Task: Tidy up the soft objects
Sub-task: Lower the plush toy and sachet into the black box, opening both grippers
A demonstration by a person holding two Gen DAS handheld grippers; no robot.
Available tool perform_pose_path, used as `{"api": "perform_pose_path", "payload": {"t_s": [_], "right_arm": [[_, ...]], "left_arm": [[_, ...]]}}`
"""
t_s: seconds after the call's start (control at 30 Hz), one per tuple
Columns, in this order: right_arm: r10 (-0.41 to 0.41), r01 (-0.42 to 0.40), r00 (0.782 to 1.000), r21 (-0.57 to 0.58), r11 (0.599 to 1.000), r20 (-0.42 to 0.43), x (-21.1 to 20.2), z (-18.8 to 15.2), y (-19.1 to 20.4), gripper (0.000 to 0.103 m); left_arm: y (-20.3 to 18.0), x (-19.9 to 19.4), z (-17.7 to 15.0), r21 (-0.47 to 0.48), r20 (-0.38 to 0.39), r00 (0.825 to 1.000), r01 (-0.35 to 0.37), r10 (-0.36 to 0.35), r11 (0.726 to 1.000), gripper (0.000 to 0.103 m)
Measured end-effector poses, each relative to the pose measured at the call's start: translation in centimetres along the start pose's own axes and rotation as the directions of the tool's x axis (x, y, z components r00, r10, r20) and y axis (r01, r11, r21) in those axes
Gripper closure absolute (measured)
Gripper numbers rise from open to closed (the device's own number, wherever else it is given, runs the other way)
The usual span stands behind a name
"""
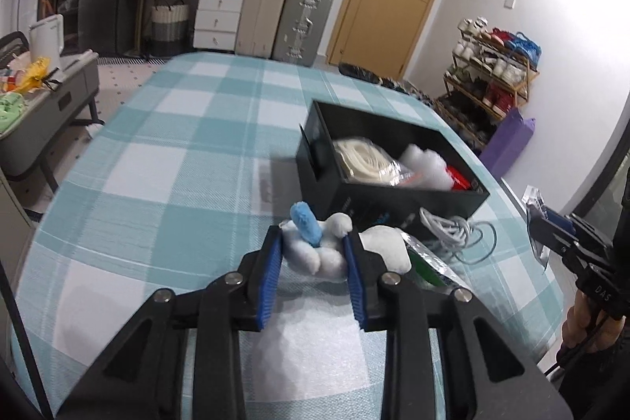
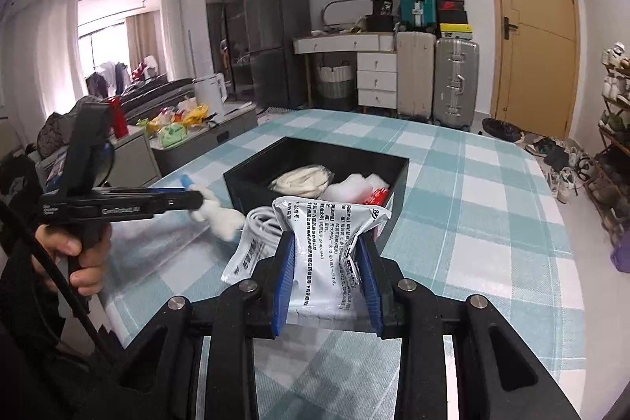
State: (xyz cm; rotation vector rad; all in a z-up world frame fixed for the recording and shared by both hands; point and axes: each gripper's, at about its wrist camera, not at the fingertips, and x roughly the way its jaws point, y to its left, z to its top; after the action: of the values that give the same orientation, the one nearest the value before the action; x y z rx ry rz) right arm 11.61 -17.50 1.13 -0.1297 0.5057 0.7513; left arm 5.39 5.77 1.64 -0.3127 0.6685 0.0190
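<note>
My left gripper (image 1: 313, 243) is shut on a white plush toy with a blue part (image 1: 315, 247), held just in front of the black box (image 1: 346, 191); the toy (image 2: 214, 213) also shows in the right wrist view. My right gripper (image 2: 325, 243) is shut on a silvery white foil packet with black print (image 2: 327, 243), held near the black box (image 2: 252, 184). The box holds a cream bundle in a clear bag (image 1: 368, 160), white fluffy stuffing (image 1: 427, 164) and something red (image 1: 458, 180).
A coiled white cable (image 1: 447, 227) and a thin blue-green wire (image 1: 486, 243) lie on the checked teal tablecloth (image 1: 177, 152) beside the box. A green-and-clear packet (image 1: 429, 266) lies right of the toy. The table's right edge is close to a shoe rack (image 1: 492, 77).
</note>
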Motion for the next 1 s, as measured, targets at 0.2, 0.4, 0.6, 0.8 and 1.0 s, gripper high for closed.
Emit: {"api": "perform_pose_path", "payload": {"t_s": [0.2,0.4,0.6,0.8,1.0], "right_arm": [[-0.024,0.023,1.0,0.014,1.0,0.019,0.0,0.9,0.3,0.072],[-0.033,0.032,0.999,0.017,0.999,0.035,0.4,1.9,0.6,0.072],[-0.045,0.044,0.998,0.024,0.999,0.045,1.0,2.9,0.6,0.072],[-0.048,0.046,0.997,0.038,0.998,0.056,1.9,4.3,0.2,0.072],[-0.045,0.043,0.997,0.05,0.998,0.058,3.0,5.9,-0.3,0.072]], "left_arm": [[0.4,-1.2,1.1,-0.002,0.052,0.999,-0.01,0.01,1.0,0.074],[0.0,-1.3,2.3,0.001,0.074,0.997,-0.004,0.004,1.0,0.074],[-1.1,-0.7,3.8,0.026,0.086,0.996,0.003,-0.005,1.0,0.074],[-2.2,0.4,5.5,0.049,0.091,0.996,0.01,-0.015,0.999,0.074],[-3.0,1.9,6.9,0.062,0.089,0.996,0.013,-0.018,0.998,0.074]]}}
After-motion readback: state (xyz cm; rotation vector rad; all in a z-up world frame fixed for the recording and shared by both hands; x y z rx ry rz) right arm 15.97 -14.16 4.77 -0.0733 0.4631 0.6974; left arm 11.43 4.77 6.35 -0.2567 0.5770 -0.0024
